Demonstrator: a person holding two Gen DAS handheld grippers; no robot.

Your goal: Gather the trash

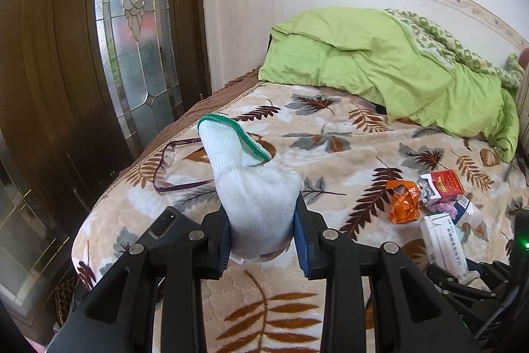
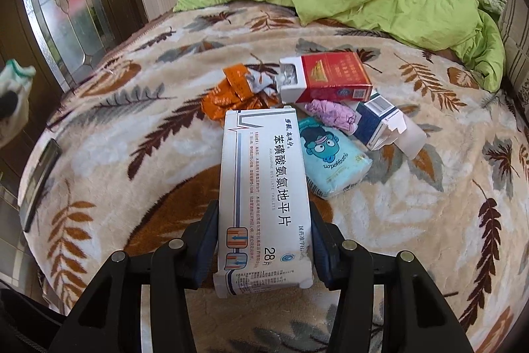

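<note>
My left gripper [image 1: 263,235] is shut on a white knit glove with a green cuff [image 1: 251,184], held above the bed. My right gripper [image 2: 264,240] is shut on a white medicine box [image 2: 264,197], held over the blanket; the box also shows in the left wrist view [image 1: 443,245]. Beyond it lies a trash pile: an orange crumpled wrapper [image 2: 228,93], a red cigarette pack [image 2: 327,76], a purple crumpled piece [image 2: 334,114], a blue tissue pack [image 2: 334,161] and a dark blue-and-white box [image 2: 383,124]. The glove shows at the far left of the right wrist view [image 2: 15,95].
A leaf-patterned blanket [image 1: 330,134] covers the bed. A green quilt [image 1: 380,62] is bunched at the far side. Glasses [image 1: 172,164] and a black phone [image 2: 41,181] lie near the bed's left edge. A wooden glass-panelled door [image 1: 132,22] stands to the left.
</note>
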